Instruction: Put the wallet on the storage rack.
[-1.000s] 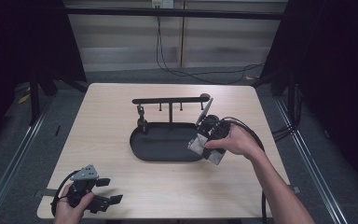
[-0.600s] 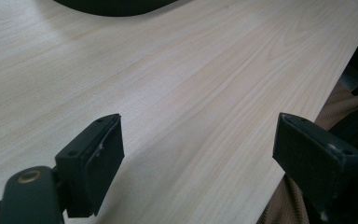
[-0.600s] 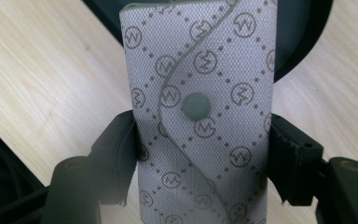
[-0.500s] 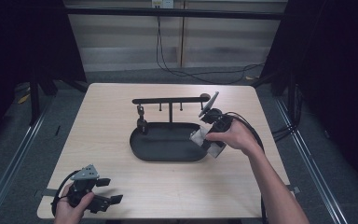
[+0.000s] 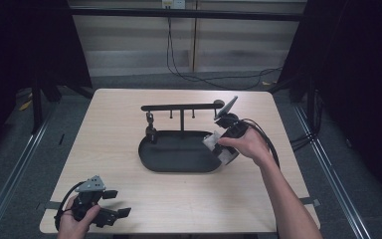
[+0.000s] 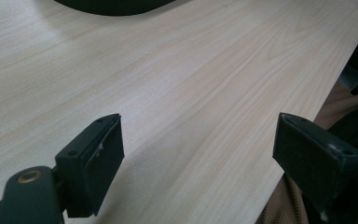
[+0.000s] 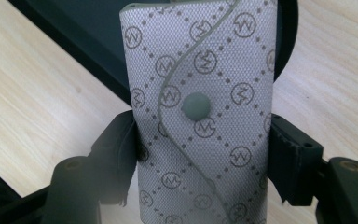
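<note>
Pale wood counter (image 5: pixel 119 124) in the high view, black oval tray (image 5: pixel 179 155) at its middle with a black rack (image 5: pixel 181 106) standing along the tray's far edge. Right gripper (image 5: pixel 218 145) sits over the tray's right end, held by the right hand (image 5: pixel 246 144); a grey patterned pouch (image 5: pixel 214 143) is clamped in it, over the tray rim. Left gripper (image 5: pixel 117 204) is at the near left corner of the counter, well apart from the tray, in the left hand (image 5: pixel 77 219).

Left gripper view: both black fingers (image 6: pixel 93 163) spread wide, nothing between them, bare counter (image 6: pixel 191 93) below, tray edge (image 6: pixel 116 5) at the top.

Right gripper view: fingers (image 7: pixel 116 158) pressed on both sides of the pouch (image 7: pixel 200 116), so closed on it. Pouch is grey woven fabric with a ringed-logo and dotted diamond print, curved flap, one round snap (image 7: pixel 196 105) at its middle. It stands upright between the fingers, upper part over the dark tray (image 7: pixel 93 42), counter (image 7: pixel 32 107) to either side.
</note>
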`<state>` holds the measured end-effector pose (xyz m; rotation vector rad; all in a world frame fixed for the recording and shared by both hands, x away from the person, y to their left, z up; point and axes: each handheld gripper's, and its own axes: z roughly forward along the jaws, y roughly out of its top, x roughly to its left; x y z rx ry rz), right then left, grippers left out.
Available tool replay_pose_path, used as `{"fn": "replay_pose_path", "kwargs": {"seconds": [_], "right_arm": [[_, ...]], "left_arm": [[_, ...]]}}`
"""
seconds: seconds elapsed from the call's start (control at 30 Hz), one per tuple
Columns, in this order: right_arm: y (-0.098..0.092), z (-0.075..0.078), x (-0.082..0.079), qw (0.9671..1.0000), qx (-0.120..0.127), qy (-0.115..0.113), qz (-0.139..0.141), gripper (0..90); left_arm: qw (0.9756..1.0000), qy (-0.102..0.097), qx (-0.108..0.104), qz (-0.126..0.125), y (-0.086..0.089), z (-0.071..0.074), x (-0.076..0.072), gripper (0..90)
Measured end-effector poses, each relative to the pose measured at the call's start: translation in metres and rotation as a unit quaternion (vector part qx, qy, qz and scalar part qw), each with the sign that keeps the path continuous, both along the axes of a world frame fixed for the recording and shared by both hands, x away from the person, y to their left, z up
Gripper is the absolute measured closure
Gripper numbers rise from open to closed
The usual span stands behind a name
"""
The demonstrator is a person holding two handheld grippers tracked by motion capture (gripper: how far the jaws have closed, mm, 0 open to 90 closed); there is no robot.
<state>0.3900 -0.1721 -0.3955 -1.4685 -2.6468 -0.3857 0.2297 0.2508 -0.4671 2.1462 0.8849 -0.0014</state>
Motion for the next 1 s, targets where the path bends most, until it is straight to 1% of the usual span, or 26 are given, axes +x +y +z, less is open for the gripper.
{"fn": "replay_pose_path", "kwargs": {"seconds": [0.03,0.17,0.2,0.23,0.3,0.33,0.43,0.5,0.63,0.67,0.77,0.87,0.97,1.0], "right_arm": [[-0.002,-0.001,0.0,1.0,0.008,-0.001,-0.004,33.0],[-0.005,-0.001,0.001,0.9995,0.022,-0.006,-0.023,33.0],[-0.006,-0.001,0.002,0.9993,0.03,-0.007,-0.023,33.0],[-0.006,-0.002,0.002,0.999,0.035,-0.005,-0.028,32.9],[-0.007,-0.003,0.002,0.9982,0.039,-0.007,-0.045,33.0],[-0.007,-0.004,0.002,0.9981,0.041,-0.003,-0.047,33.0],[-0.008,-0.008,0.003,0.997,0.048,-0.006,-0.06,33.0],[-0.009,-0.011,0.003,0.9968,0.049,-0.002,-0.064,33.0],[-0.009,-0.017,0.005,0.9959,0.051,-0.002,-0.074,33.0],[-0.009,-0.019,0.006,0.9954,0.056,-0.003,-0.078,33.0],[-0.009,-0.022,0.007,0.9942,0.06,-0.004,-0.089,33.0],[-0.009,-0.027,0.009,0.9921,0.073,-0.009,-0.102,33.0],[-0.009,-0.031,0.01,0.9904,0.077,-0.013,-0.114,32.9],[-0.009,-0.032,0.011,0.9902,0.077,-0.014,-0.115,32.9]], "left_arm": [[1.0,0.0,0.0,0.0,0.0,0.0,0.0,16.2],[1.0,0.001,0.0,-0.002,0.0,0.0,0.0,16.2],[1.0,0.001,0.0,-0.002,0.0,0.0,0.0,16.2],[1.0,0.001,0.0,-0.002,0.0,0.0,0.0,16.2],[1.0,0.001,0.0,-0.002,0.0,0.0,0.0,16.2],[1.0,0.001,0.0,-0.002,0.0,0.0,0.0,16.2],[1.0,0.001,0.0,-0.002,0.0,0.0,0.0,16.2],[1.0,0.002,0.0,-0.001,0.0,0.0,0.0,16.2],[1.0,0.004,0.001,-0.002,-0.001,-0.001,0.0,16.2],[1.0,0.003,0.002,-0.002,-0.001,-0.001,0.0,16.2],[1.0,0.003,0.003,0.0,-0.001,-0.001,0.0,16.2],[1.0,0.003,0.004,-0.001,-0.001,-0.001,0.0,16.2],[1.0,0.003,0.003,-0.002,-0.001,-0.001,0.0,16.2],[1.0,0.005,0.002,0.0,-0.001,0.0,0.0,16.2]]}}
